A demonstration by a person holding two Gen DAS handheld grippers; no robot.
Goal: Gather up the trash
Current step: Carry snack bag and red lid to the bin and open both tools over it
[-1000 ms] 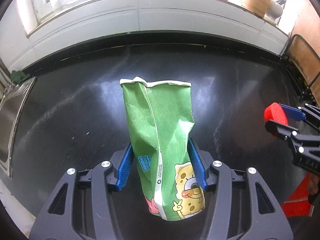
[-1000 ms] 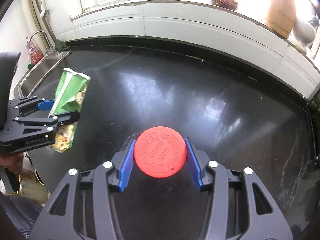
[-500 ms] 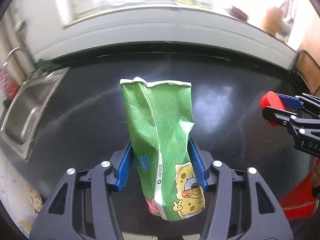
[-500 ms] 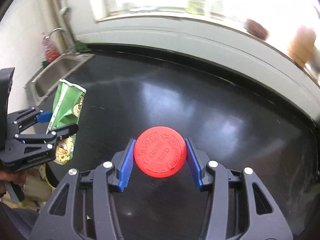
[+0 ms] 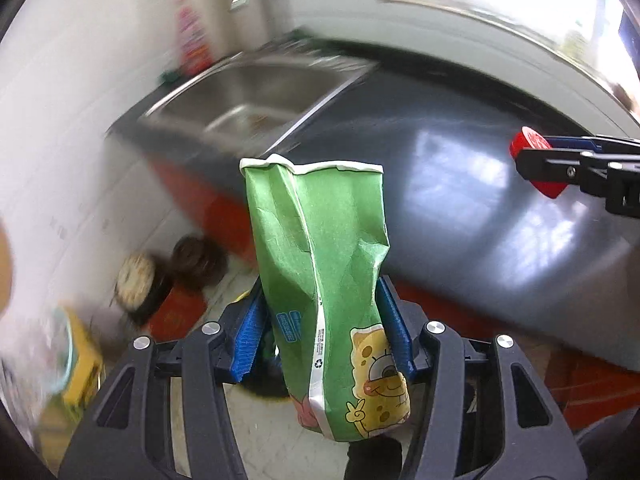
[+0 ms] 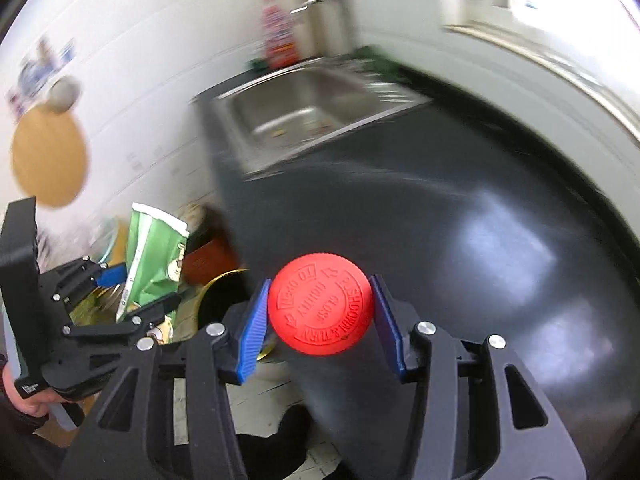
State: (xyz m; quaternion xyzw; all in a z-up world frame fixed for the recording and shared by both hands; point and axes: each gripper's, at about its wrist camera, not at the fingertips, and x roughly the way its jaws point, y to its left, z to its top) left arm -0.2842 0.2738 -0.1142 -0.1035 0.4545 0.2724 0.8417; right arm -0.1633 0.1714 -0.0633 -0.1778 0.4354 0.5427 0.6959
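Carton (image 5: 320,280) stands upright, lengthwise, between left tool (image 5: 322,340) pads

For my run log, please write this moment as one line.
left tongs: shut on green snack bag | right tongs: shut on red cap | sink: behind

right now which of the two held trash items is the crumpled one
The green paper bag in the left gripper: creased and folded, with a cartoon print. The red cap in the right gripper is a smooth, round disc.
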